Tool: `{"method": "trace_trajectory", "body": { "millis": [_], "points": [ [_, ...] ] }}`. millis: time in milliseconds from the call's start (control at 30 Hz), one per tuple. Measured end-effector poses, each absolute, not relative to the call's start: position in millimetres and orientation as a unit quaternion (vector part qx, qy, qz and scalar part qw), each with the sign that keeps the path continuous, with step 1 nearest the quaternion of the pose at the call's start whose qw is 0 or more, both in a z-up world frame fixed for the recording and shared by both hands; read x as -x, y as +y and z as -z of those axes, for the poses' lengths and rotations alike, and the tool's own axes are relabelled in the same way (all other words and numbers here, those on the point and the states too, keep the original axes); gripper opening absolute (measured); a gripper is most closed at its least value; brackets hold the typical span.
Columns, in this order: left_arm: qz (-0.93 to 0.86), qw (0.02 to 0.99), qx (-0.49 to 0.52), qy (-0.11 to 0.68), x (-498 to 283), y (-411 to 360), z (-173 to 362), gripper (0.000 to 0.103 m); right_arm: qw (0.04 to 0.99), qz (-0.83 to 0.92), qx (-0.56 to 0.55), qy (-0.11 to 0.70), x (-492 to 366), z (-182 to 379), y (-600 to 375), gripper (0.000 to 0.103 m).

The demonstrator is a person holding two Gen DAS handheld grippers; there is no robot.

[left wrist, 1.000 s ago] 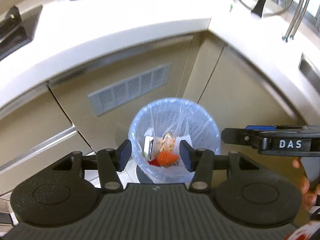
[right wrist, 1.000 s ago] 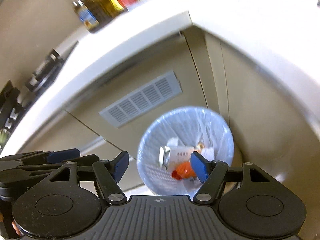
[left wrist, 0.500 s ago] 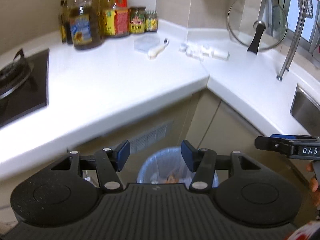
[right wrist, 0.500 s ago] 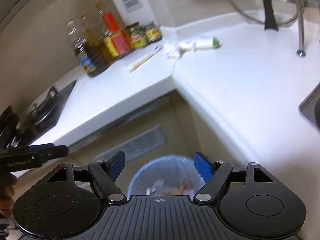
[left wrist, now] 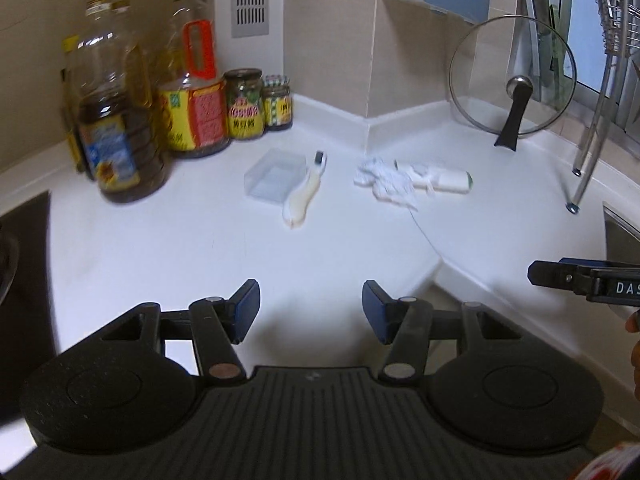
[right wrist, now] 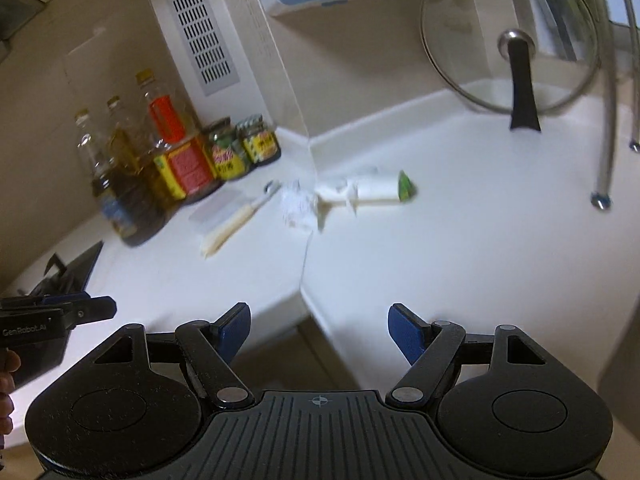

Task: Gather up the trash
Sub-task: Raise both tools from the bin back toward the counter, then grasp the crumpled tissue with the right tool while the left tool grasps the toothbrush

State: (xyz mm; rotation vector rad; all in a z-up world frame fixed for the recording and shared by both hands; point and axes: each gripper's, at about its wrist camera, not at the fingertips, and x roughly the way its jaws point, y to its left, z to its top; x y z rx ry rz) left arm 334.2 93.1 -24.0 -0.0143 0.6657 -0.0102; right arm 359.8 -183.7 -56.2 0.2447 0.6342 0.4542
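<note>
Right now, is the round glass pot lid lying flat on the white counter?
No, the round glass pot lid stands on edge, propped up on the white counter near the wall.

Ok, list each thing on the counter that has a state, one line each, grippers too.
left gripper: open, empty
right gripper: open, empty
crumpled tissue: loose on the counter
white tube: lying on its side, touching the tissue
clear plastic box: open, looks empty
peeler: lying flat beside the box
glass lid: propped upright against the wall
</note>
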Motion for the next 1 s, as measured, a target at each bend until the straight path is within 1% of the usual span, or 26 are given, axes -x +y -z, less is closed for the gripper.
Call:
{"method": "trace_trajectory", "body": {
  "millis": [267,467,567,733,1000],
  "points": [
    [0.026,0.949,-0.001,0.315,-403,109,25,0.053,0.926,-0.225,-0.097,0.289,-413,50,-147,0.076],
    [0.037,0.947,-0.005,0.318,-440,116,35,0.053,0.93,-0.236,-0.068,0.273,-446,50,-116,0.074],
    [0.04,0.946,-0.005,0.321,-455,117,39,0.052,0.931,-0.241,-0.053,0.27,-461,53,-103,0.066],
    [0.04,0.945,-0.008,0.325,-472,119,45,0.052,0.931,-0.236,-0.043,0.274,-489,59,-90,0.06],
    [0.04,0.942,-0.003,0.333,-493,126,54,0.052,0.932,-0.224,-0.01,0.284,-521,75,-70,0.059]
  ]
}}
